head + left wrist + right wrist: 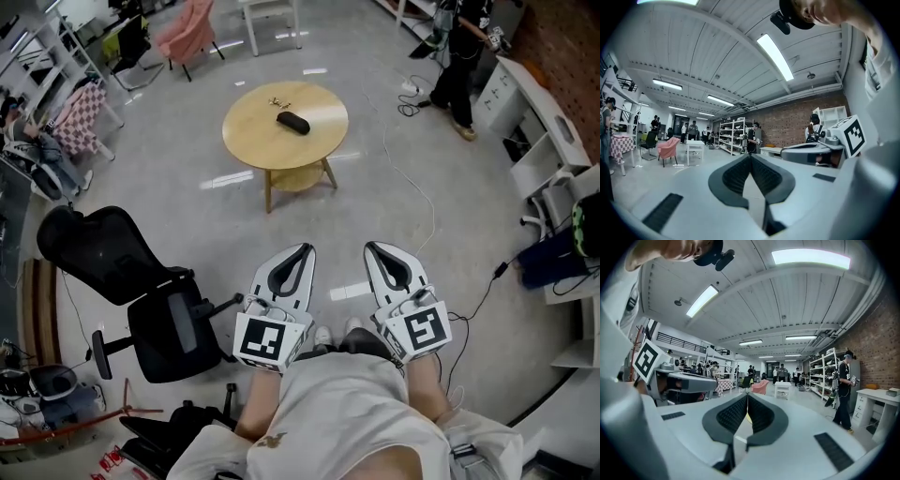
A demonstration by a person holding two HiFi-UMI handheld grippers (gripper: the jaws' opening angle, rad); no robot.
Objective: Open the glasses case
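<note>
Seen from the head camera, a person stands on a grey floor in a large open workroom, holding a gripper in each hand at waist height. The left hand-held gripper and the right hand-held gripper sit side by side and point forward, roughly level. In each gripper's own view the two dark ribbed jaws are pressed together at the tips with nothing between them, so both are empty.

The glasses case, a dark oblong, lies closed near the middle of a round wooden desk well ahead of the grippers, with bare floor between. A small object lies just beyond the case; it is too small to identify. A black office chair stands to the left.

The task appears to be at its approach stage: the case is untouched and out of reach. The next move likely calls for closing in on the desk, spreading the jaws, then steadying the case with one gripper while the other lifts its lid.
</note>
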